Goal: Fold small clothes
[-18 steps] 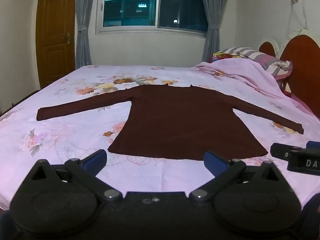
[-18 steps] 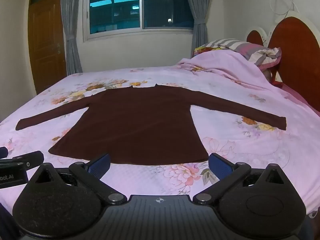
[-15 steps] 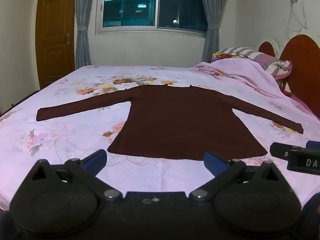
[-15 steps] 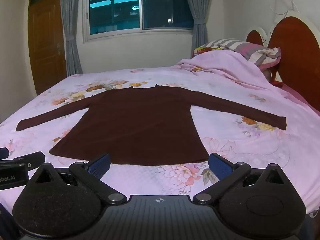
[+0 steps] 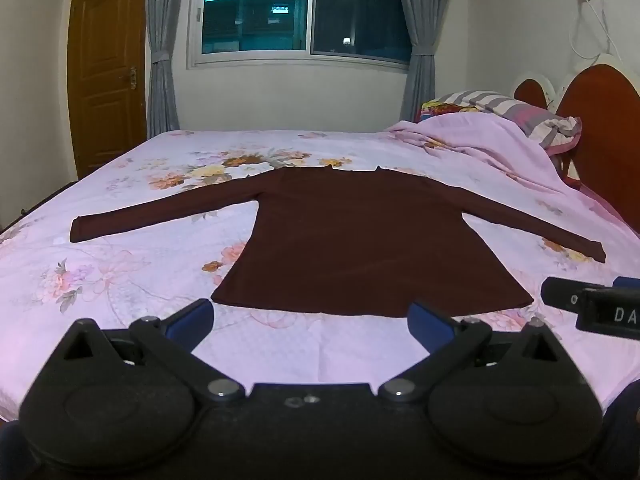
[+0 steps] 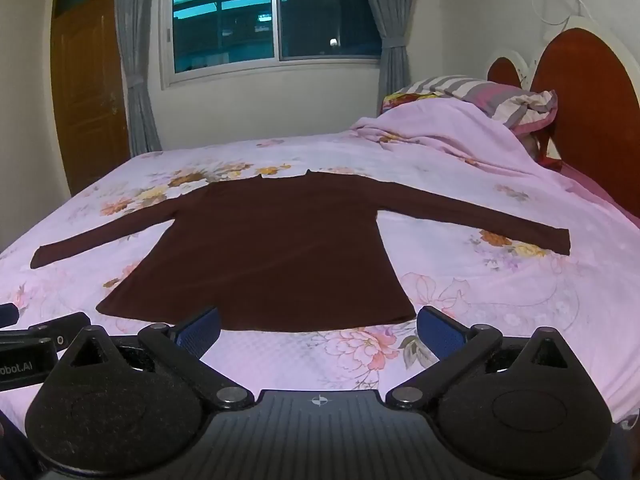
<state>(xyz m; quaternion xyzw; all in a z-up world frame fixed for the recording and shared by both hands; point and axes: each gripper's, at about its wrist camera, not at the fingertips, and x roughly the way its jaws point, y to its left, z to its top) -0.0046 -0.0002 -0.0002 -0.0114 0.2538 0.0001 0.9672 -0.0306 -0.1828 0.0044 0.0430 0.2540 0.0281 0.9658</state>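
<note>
A floral pink bedsheet [image 5: 120,280] covers the bed, with a red headboard [image 6: 580,112] at 2 o'clock. At 12 o'clock a dark sliding window [image 5: 304,8] sits between grey curtains [image 5: 160,48]; a wooden door [image 5: 108,80] stands at 10 o'clock.

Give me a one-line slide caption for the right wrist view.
Open right gripper just short of the hem of a maroon long-sleeved top spread flat on a floral bed.

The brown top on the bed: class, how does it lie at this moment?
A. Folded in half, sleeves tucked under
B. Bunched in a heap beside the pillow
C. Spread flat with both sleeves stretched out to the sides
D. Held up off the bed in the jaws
C: the brown top lies flat on the bed, a sleeve reaching out on each side, and both sets of jaws stand open and empty before its hem.
</note>
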